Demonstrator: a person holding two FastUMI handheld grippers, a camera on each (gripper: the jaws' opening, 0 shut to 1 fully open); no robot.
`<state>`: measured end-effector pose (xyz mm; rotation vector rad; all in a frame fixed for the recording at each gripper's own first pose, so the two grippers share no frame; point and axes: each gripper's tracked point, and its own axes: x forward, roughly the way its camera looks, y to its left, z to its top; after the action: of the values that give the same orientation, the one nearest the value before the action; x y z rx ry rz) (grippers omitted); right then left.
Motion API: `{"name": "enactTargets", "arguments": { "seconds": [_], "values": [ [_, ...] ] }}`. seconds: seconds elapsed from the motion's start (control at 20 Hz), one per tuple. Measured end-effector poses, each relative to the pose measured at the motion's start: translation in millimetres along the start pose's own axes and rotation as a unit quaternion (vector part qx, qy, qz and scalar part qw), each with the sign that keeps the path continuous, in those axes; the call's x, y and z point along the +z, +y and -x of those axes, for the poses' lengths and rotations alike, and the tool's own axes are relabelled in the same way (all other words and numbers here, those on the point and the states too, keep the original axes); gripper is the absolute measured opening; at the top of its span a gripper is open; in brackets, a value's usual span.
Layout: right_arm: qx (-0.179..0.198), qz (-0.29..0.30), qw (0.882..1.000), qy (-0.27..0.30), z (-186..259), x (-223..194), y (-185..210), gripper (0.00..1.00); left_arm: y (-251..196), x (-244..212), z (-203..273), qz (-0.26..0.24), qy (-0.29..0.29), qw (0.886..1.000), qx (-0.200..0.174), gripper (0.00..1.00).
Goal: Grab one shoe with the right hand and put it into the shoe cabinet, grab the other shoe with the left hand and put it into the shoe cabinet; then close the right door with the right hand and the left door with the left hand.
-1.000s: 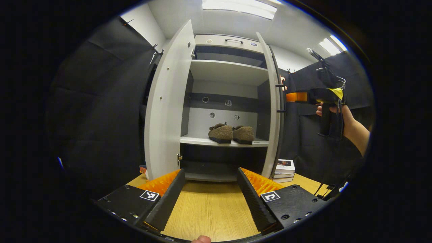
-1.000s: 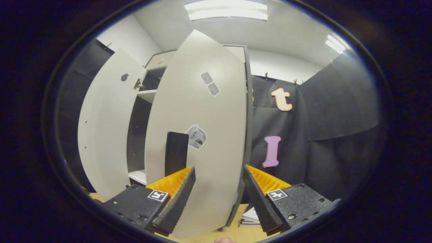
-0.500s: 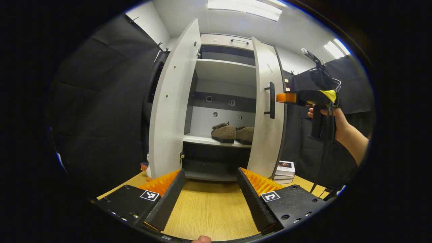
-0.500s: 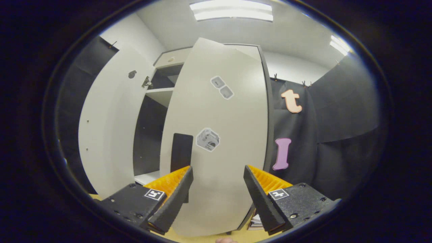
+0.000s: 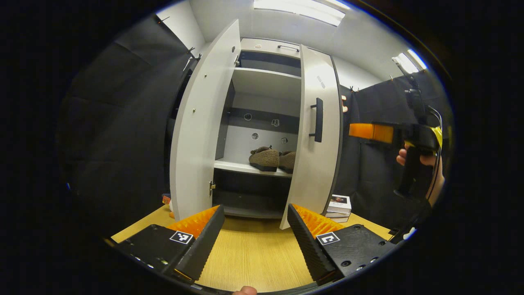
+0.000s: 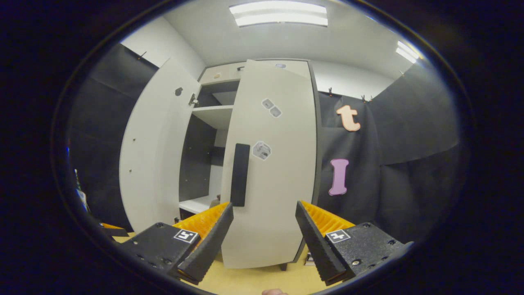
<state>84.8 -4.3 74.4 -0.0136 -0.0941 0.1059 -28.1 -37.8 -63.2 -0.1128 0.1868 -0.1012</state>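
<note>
Two brown fuzzy shoes (image 5: pixel 266 158) sit side by side on a middle shelf of the white shoe cabinet (image 5: pixel 266 82). Its right door (image 5: pixel 319 135) with a black handle (image 5: pixel 318 119) stands partly swung in; the same door (image 6: pixel 274 164) faces the right gripper view. The left door (image 5: pixel 202 127) stands wide open. My left gripper (image 5: pixel 256 237) is open above the wooden floor, some way in front of the cabinet. My right gripper (image 6: pixel 264 233) is open, back from the right door and holding nothing; it also appears as the gripper in a hand (image 5: pixel 409 139) at the far right.
A small stack of books (image 5: pixel 339 205) lies on the floor beside the cabinet's right foot. Black cloth walls close in both sides. A small orange object (image 5: pixel 166 199) sits by the left door's foot. Wooden floor (image 5: pixel 249 254) stretches before the cabinet.
The right door has swung further toward shut, now hiding part of the right shoe. The right gripper has drawn back from the door. My left gripper has barely moved.
</note>
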Motion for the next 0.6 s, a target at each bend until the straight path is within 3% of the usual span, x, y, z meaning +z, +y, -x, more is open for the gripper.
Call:
{"name": "enactTargets", "arguments": {
  "seconds": [0.25,0.45,0.6],
  "values": [
    [-0.05,-0.032,0.998,0.032,32,-73,7,0.98,-7,-1,-2,0.0,0.001,1.0,-0.014,0.93],
    [-0.043,-0.059,0.992,0.101,47,-129,15,0.98,-12,-1,-3,0.002,0.0,1.0,-0.023,0.93],
    [-0.063,-0.079,0.987,0.125,57,-156,0,0.99,-13,0,-4,0.004,-0.001,1.0,-0.027,0.93]
  ]
}}
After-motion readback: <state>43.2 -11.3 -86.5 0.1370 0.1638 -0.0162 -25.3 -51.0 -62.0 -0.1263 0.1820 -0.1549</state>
